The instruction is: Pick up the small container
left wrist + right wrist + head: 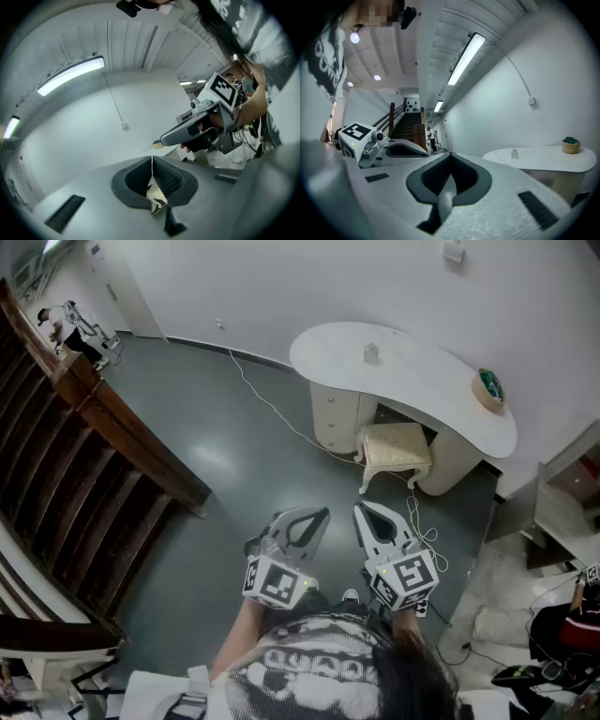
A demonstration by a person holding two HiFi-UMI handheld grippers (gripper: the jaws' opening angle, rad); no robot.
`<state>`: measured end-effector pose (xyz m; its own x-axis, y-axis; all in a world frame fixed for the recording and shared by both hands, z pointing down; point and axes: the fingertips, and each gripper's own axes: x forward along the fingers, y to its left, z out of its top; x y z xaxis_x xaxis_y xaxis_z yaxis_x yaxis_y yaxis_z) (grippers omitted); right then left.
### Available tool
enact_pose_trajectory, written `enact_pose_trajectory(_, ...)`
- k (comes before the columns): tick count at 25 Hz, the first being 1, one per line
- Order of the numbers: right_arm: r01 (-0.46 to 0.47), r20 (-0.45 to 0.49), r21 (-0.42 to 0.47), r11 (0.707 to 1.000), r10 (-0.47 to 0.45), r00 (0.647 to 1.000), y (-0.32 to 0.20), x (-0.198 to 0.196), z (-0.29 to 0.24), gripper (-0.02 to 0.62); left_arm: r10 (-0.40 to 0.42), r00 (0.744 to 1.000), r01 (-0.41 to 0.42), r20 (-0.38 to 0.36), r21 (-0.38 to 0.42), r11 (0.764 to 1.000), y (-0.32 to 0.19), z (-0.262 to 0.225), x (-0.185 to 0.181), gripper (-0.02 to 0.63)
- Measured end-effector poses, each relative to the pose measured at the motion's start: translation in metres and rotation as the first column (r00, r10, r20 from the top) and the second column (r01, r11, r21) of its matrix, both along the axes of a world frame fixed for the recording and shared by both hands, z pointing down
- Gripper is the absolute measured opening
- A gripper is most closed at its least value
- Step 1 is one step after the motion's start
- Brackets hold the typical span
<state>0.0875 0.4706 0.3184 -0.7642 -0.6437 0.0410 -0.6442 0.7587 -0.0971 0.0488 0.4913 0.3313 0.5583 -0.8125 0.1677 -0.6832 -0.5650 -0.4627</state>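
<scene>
Hovering over open floor, left gripper and right gripper both pinched together, empty; small container well apart on desk.

A person is holding the left gripper and right gripper side by side (both jaws pressed together), pointing forward.

Left tongs pressed together, empty; right tongs alongside; white wall behind.
</scene>
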Motion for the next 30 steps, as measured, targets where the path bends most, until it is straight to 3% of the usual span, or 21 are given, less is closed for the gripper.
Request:
enact_pose_trajectory(7, -0.013, 0.001, 0.02, 1.0, 0.013, 1.0, 0.001, -0.013, 0.0, 0.003, 0.034, 0.999, -0.033, -0.02, 0.022, 0.999, 0.003, -0.006, -0.015, 0.005)
enact_pose_trajectory(17, -0.074, -0.068, 0.01, 0.997, 0.074, 0.995, 0.002, -0.041, 0.022, 0.002, 0.105, 0.994, -0.105, -0.007, -0.017, 0.994, 0.002, 0.007, -0.042, 0.005)
enact_pose_trajectory(30, -0.105, -0.116, -0.044, 0.993, 0.1, 0.988, -0.029, -0.042, 0.044, 0.002, 0.073, 0.997, -0.075, -0.029, -0.048, 0.996, -0.037, 0.027, -0.059, 0.005)
